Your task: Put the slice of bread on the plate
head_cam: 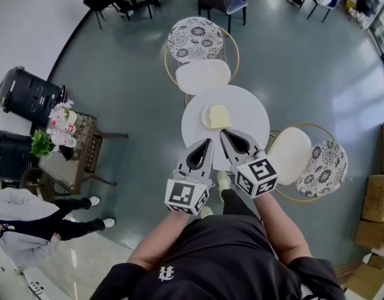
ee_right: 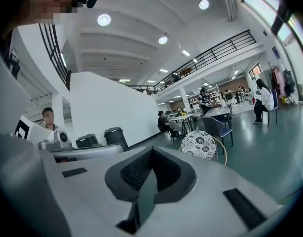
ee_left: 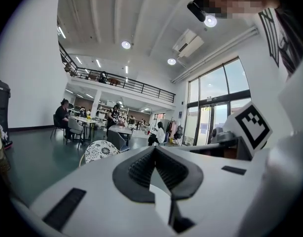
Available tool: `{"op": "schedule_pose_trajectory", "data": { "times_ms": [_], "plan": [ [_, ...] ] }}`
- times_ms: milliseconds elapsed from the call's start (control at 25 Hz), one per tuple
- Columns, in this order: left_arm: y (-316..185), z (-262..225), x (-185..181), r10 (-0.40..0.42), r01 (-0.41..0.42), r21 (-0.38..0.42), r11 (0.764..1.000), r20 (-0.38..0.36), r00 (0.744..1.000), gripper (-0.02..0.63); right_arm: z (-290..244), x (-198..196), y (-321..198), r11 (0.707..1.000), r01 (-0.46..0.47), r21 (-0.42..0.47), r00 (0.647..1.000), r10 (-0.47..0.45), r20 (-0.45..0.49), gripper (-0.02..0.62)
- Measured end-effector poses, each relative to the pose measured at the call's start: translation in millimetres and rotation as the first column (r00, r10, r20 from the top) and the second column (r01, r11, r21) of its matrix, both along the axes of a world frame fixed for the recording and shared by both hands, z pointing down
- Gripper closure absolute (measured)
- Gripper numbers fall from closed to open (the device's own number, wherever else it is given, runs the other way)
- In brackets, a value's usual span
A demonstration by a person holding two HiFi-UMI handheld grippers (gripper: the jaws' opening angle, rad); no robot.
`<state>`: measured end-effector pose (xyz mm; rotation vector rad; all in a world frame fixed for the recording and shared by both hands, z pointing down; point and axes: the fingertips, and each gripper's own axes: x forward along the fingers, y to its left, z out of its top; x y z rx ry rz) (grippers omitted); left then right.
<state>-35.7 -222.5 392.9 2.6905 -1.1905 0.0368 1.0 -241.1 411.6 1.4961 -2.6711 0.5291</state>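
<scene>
A yellowish slice of bread (head_cam: 219,115) lies on a small white plate (head_cam: 206,120) on the round white table (head_cam: 251,114) in the head view. My left gripper (head_cam: 210,141) and right gripper (head_cam: 222,132) are held side by side above the table's near edge, just short of the plate. Both are shut with nothing between their jaws. In the left gripper view my left gripper (ee_left: 154,150) points level into the room, and my right gripper (ee_right: 151,150) does the same in the right gripper view. Neither gripper view shows the bread, plate or table.
Two chairs stand at the table: one behind it with a patterned back (head_cam: 195,39), one at the right (head_cam: 308,158). A side table with flowers (head_cam: 64,130) and black bins (head_cam: 26,95) are at the left. A person (head_cam: 29,220) stands at the lower left; cardboard boxes (head_cam: 376,199) at the right.
</scene>
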Motion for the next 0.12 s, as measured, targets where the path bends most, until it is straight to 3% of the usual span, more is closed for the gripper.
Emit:
{"op": "schedule_pose_trajectory", "data": {
  "times_ms": [120],
  "plan": [
    [11.3,-6.8,-4.2,0.002,-0.002,0.005,1.000,-0.004,1.000,0.601,-9.1,-5.4,11.7,1.000,0.000,0.010,1.000,0.000,-0.005,0.591]
  ]
}}
